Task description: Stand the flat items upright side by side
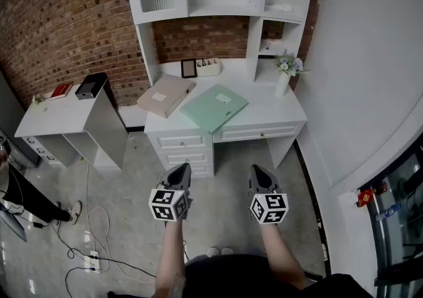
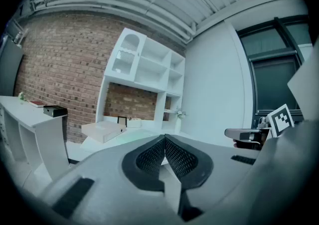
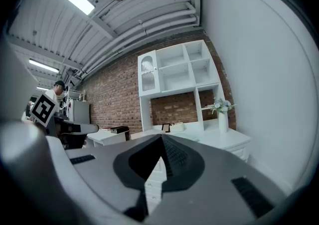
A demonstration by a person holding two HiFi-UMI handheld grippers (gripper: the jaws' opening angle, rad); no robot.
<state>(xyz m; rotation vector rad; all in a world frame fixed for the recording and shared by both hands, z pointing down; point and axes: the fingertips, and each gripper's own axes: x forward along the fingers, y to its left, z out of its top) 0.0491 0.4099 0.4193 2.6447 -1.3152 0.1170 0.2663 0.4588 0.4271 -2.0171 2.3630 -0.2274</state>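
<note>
Standing well back from the desk (image 1: 277, 110). Left gripper (image 1: 181, 167) and right gripper (image 1: 257, 168) are both pressed together, empty. The file (image 1: 165, 95) and folder (image 1: 214, 106) lie flat on the desktop, far ahead. Best to step in first, spread the jaws late, pinch a long edge and tip upright.

Beige folder (image 1: 165, 95), green folder (image 1: 213, 106) on desk (image 1: 269, 110)

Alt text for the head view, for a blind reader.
A beige file box and a green file box lie flat on a white desk against a brick wall. In the foreground, the left gripper and right gripper, both shut and empty, are held short of the desk.
</note>
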